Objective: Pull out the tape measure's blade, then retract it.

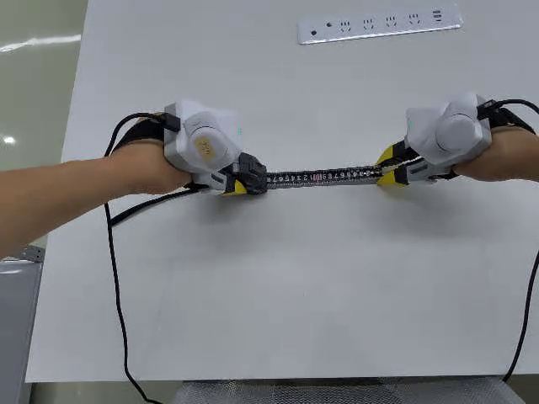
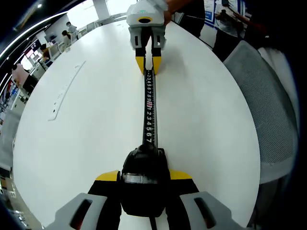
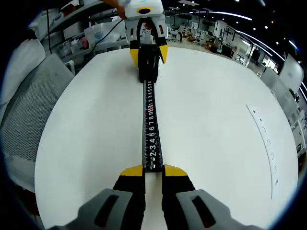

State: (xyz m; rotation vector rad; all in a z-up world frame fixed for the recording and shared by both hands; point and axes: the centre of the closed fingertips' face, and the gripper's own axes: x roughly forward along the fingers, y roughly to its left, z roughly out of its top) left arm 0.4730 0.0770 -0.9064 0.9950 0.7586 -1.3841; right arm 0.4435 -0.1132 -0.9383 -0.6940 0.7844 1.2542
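A black tape measure case [image 1: 251, 175] sits between the jaws of my left gripper [image 1: 238, 183], which is shut on it; the case [image 2: 144, 179] looms large in the left gripper view. The dark numbered blade [image 1: 324, 177] stretches level above the white table to my right gripper [image 1: 389, 167], which is shut on the blade's tip. In the right gripper view the blade [image 3: 150, 133] runs from my right gripper [image 3: 153, 171] to the far case [image 3: 148, 63]. In the left gripper view the blade [image 2: 149, 105] leads to the right gripper [image 2: 148, 63].
A white power strip [image 1: 380, 23] lies at the table's far edge. Black cables [image 1: 115, 278] hang from both grippers over the table [image 1: 278, 286]. A grey mesh chair [image 2: 261, 96] stands beside the table.
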